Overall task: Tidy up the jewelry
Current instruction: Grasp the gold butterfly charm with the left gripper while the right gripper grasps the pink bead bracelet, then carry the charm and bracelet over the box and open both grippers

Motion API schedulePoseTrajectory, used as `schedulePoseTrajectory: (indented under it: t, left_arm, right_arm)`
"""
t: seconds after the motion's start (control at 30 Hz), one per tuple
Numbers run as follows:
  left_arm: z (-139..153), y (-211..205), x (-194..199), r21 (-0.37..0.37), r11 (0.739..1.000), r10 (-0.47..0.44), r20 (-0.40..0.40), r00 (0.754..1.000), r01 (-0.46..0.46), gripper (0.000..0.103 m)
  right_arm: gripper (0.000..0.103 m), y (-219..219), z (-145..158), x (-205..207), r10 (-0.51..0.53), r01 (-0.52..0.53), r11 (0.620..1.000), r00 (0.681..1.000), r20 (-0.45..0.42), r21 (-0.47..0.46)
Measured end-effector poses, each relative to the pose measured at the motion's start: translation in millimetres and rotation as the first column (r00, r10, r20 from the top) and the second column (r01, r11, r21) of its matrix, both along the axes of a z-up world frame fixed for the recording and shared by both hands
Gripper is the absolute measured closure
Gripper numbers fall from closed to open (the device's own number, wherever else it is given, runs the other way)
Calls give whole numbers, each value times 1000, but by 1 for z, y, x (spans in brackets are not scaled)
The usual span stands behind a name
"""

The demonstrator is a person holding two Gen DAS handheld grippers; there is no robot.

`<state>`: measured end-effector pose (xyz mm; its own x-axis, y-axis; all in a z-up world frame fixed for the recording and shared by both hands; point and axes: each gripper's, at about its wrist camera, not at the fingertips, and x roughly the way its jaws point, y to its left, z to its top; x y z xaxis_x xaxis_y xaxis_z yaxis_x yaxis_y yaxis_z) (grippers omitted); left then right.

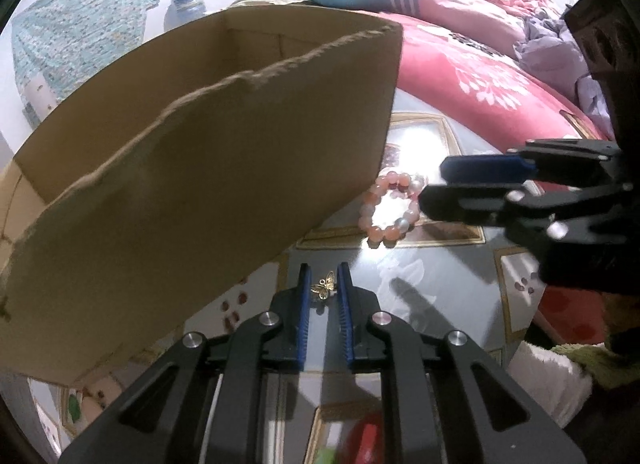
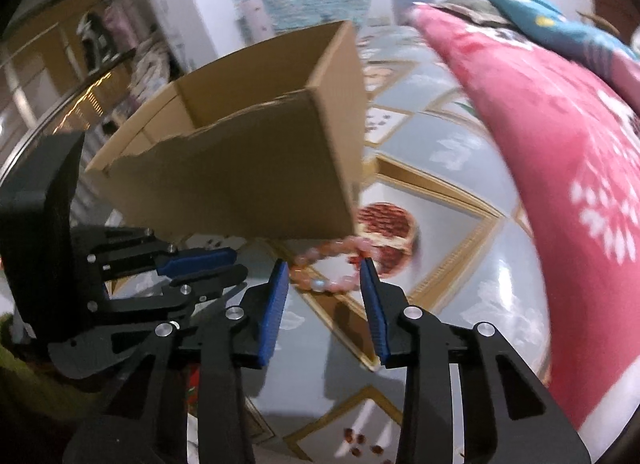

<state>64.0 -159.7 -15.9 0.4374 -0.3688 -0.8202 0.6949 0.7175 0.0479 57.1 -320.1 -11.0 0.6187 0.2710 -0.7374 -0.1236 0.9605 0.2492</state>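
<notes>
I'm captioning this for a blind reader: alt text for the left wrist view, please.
The left tongs pinch a small gold butterfly charm above a patterned floor. A cardboard box fills the left; a pink bead bracelet lies ahead, beside the right tongs.

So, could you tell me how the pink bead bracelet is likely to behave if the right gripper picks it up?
The bead bracelet is probably floppy: separate round beads on a loop, so it would likely sag. Its glossy beads may slip or roll between the right gripper's pads. It looks light.

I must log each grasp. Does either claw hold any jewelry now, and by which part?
The left claw holds the small gold butterfly charm between its tips, by the wings. The right claw is open around the pink bead bracelet, not gripping it.
</notes>
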Motion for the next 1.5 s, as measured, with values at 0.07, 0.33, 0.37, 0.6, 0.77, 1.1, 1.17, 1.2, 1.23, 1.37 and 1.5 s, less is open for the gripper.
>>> schedulePoseTrajectory:
  t: [0.07,0.33,0.37,0.6,0.77,1.1,1.17,1.2,1.23,1.37,1.5]
  left_arm:
    - [3,7,-2,-2,1000,13,3,1000,-13,91]
    - [11,27,-5,-22,998,61,5,998,-60,91]
    - [11,29,-5,-24,998,64,5,998,-64,91]
    - [18,36,-11,-45,996,81,22,996,-80,91]
    - [37,41,-17,-88,994,70,42,997,-66,91]
    - [107,58,-13,-265,964,21,91,996,4,91]
    - [121,59,-7,-280,960,19,118,993,15,91]
    - [126,59,-3,-289,957,19,123,992,17,91]
    - [129,59,3,-299,954,22,124,992,16,91]
    - [129,52,40,-307,952,47,74,996,-22,91]
    - [112,45,74,-306,950,60,-37,998,-68,91]
  right_arm:
    - [71,11,-3,5,41,-41,999,999,0,-33]
    - [76,40,-18,23,111,-119,975,992,-54,-188]
    - [77,42,-19,24,113,-123,972,992,-57,-201]
    - [95,44,-21,26,102,-115,966,992,-70,-230]
    - [95,16,-2,16,42,-46,990,999,-35,-136]
    - [96,-66,60,17,-129,121,984,991,48,133]
    - [96,-63,79,20,-125,112,985,988,94,129]
    - [96,-63,86,23,-117,103,986,987,113,130]
    - [96,-60,96,26,-105,87,987,985,134,133]
    - [95,-54,125,56,-34,0,986,979,201,166]
    - [95,-39,135,87,72,-112,972,978,197,205]
